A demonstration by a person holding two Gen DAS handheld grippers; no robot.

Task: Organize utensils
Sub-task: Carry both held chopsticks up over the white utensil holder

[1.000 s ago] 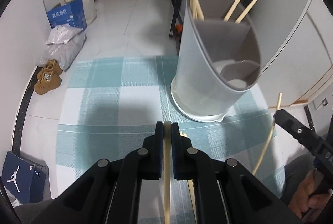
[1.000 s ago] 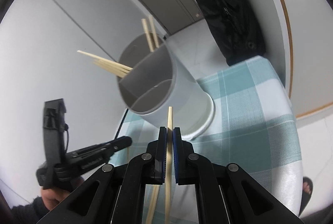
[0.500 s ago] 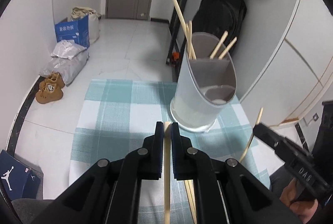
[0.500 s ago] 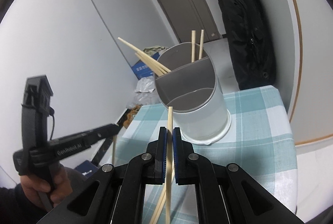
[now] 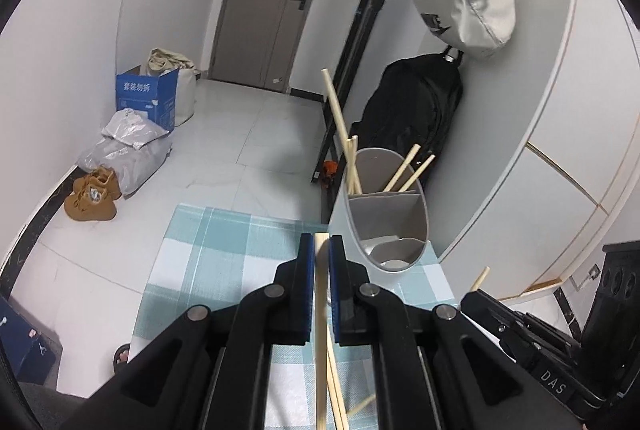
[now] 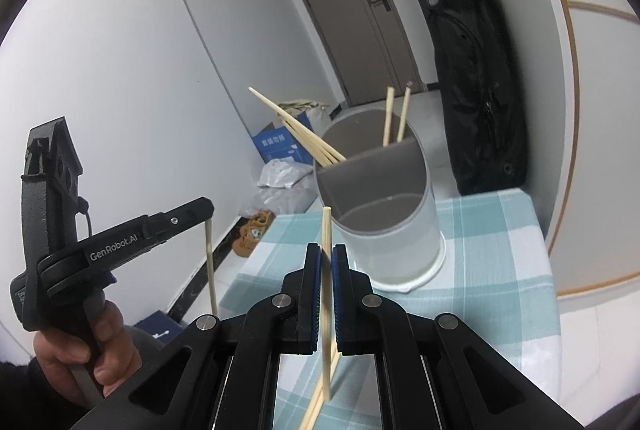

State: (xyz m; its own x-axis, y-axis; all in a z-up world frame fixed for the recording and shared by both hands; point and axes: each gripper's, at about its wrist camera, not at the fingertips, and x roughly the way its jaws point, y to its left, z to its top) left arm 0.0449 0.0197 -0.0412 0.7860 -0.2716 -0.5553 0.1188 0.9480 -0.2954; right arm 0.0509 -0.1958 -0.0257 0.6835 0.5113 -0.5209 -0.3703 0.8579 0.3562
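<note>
Showing only rightward: hand [image 6: 76, 354] under left claw [image 6: 206, 218]

Small table under a teal-and-white checked cloth

The cloth [image 5: 224, 250] covers the whole table top and hangs over its edges. A grey divided holder [image 6: 384, 222] stands upright on it toward the far side, with chopsticks leaning out of its back compartments. Loose chopsticks [image 5: 334, 396] lie on the cloth at the near side, partly hidden behind the gripper bodies in both views.
</note>
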